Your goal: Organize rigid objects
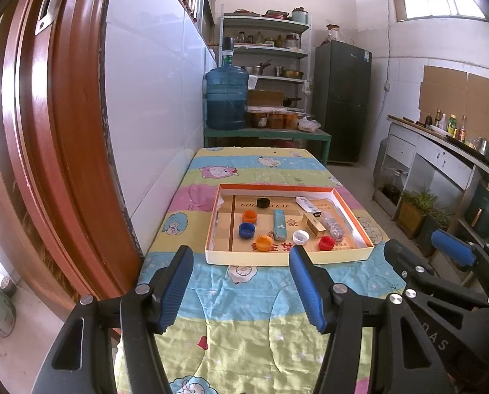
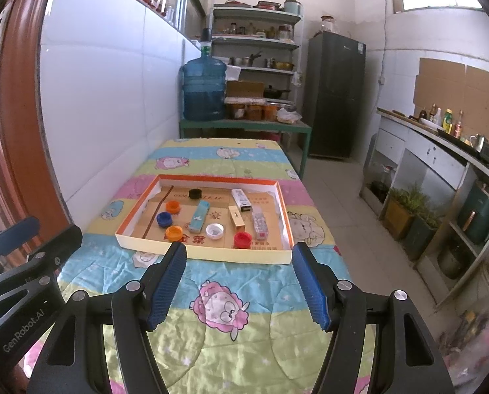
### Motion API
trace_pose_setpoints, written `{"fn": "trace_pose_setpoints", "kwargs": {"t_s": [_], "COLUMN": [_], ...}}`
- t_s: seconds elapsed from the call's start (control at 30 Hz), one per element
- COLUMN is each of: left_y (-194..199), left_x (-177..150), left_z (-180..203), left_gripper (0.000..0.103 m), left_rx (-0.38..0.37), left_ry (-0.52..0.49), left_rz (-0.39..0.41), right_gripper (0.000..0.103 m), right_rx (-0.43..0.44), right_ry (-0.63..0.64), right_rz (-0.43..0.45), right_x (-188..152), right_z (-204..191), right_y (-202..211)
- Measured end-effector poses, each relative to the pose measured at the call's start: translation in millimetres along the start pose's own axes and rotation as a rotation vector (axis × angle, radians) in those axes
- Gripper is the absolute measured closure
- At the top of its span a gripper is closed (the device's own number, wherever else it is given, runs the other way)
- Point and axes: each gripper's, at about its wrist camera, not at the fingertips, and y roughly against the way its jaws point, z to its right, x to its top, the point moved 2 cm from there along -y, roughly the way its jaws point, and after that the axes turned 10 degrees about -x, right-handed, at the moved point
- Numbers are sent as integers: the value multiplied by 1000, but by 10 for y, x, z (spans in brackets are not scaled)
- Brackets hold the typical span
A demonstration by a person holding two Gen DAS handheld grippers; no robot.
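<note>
Both wrist views, tools held short of the work. My left gripper and right gripper hang above the quilted table, each with its jaws spread wide and nothing between them. Ahead of both tools lies the shallow box, its near wall just beyond my fingertips. Inside, ahead and to the left, sit the caps: black cap, two orange caps, blue cap. Straight ahead lies the light-blue packet, with the white cap and red cap nearer me. Ahead and to the right lie the white packet, tan packet and clear blister strip.

This layout fits sorting under way or already settled, so I pick no target. For any grasp here I judge it wise to come down vertically, straddle one item only, and keep clear of its close neighbours and the box wall.
</note>
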Motion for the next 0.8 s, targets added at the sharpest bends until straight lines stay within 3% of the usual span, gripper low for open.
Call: {"fn": "trace_pose_setpoints", "kwargs": {"t_s": [0.8], "left_y": [-27], "left_x": [-5], "left_z": [-17], "left_gripper": [42], "left_rx": [-2], "left_ry": [4], "left_rz": [-7], "right_gripper": [34], "right_rx": [5], "right_ry": [-1], "right_rz": [-15], "right_x": [-78], "right_z": [-34], "right_y": [-83]}}
